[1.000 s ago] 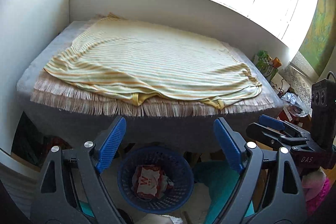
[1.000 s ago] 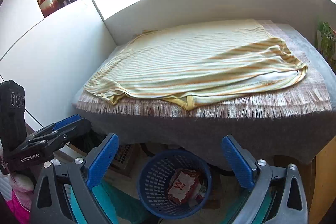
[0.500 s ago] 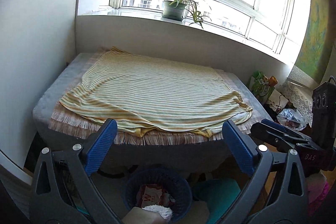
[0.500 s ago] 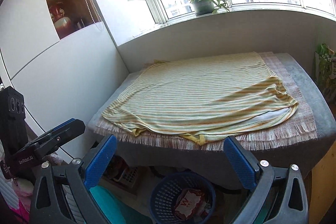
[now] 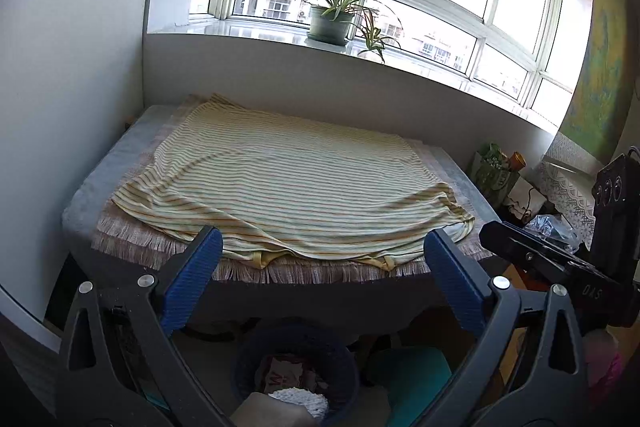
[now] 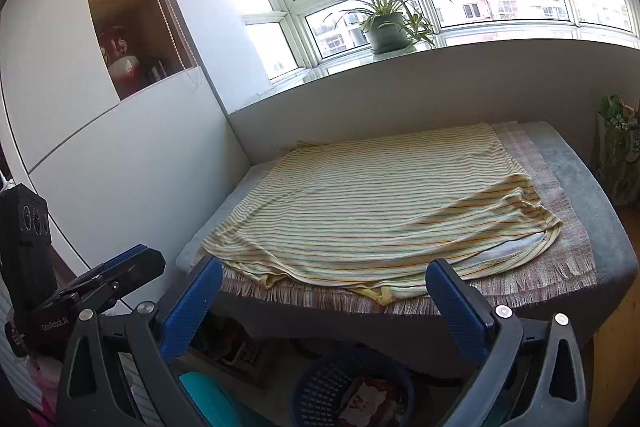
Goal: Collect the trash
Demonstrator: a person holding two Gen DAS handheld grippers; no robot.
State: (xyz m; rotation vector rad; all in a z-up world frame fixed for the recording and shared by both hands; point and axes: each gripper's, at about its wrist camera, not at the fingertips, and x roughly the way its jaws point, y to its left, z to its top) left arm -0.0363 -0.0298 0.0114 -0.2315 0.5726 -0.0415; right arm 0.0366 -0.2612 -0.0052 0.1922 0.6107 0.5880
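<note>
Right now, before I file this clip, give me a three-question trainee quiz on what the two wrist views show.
1. True or false: the left gripper holds a wrapper.
2. Where does the blue laundry-style basket stand? A) on the windowsill B) on the floor below the table's front edge C) on the striped cloth
3. What sits on the windowsill?

Key: 1. False; its jaws stand open and empty. 2. B. 3. A potted spider plant.

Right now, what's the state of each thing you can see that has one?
Left tongs: open, empty.
Right tongs: open, empty.
Blue basket: upright on the floor, wrappers inside.
Striped shirt: spread flat on the table.
Potted plant: upright on the sill.
</note>
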